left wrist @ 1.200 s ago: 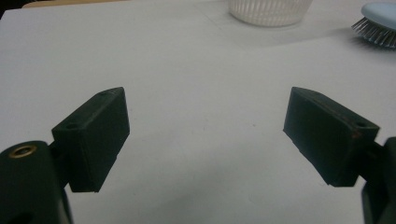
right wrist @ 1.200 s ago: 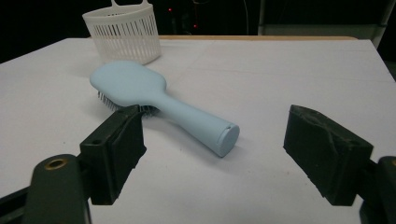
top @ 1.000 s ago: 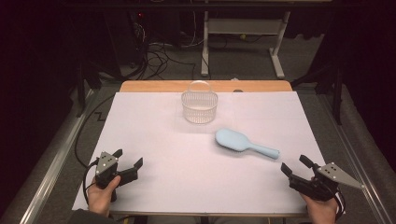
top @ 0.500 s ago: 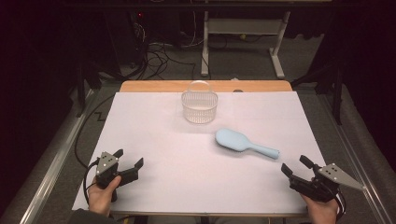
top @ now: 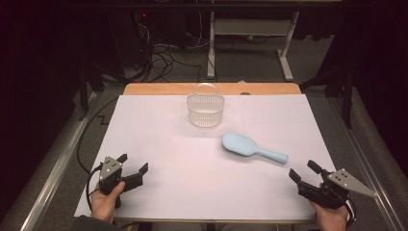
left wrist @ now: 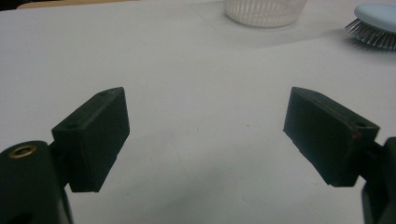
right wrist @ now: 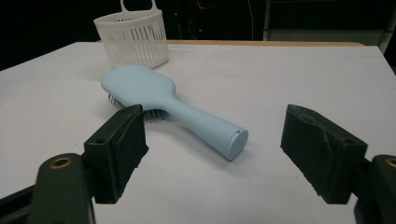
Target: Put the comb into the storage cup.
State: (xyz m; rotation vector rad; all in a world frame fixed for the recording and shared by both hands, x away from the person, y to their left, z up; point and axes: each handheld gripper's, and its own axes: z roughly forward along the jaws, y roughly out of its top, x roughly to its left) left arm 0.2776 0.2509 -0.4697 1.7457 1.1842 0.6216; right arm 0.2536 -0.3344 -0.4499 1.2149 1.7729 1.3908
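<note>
A light blue hairbrush lies bristles down on the white table, right of centre, its handle end towards the right front. Behind it stands a white slotted basket with a loop handle. My right gripper rests open at the front right corner, a short way in front of the handle end, nothing between its jaws. At the front left, my left gripper is open over bare table. The left gripper view catches the basket and brush at its top edge.
A wooden strip runs along the table's far edge. Beyond it are a dark floor with cables and a white desk frame. Metal rails flank the table on both sides.
</note>
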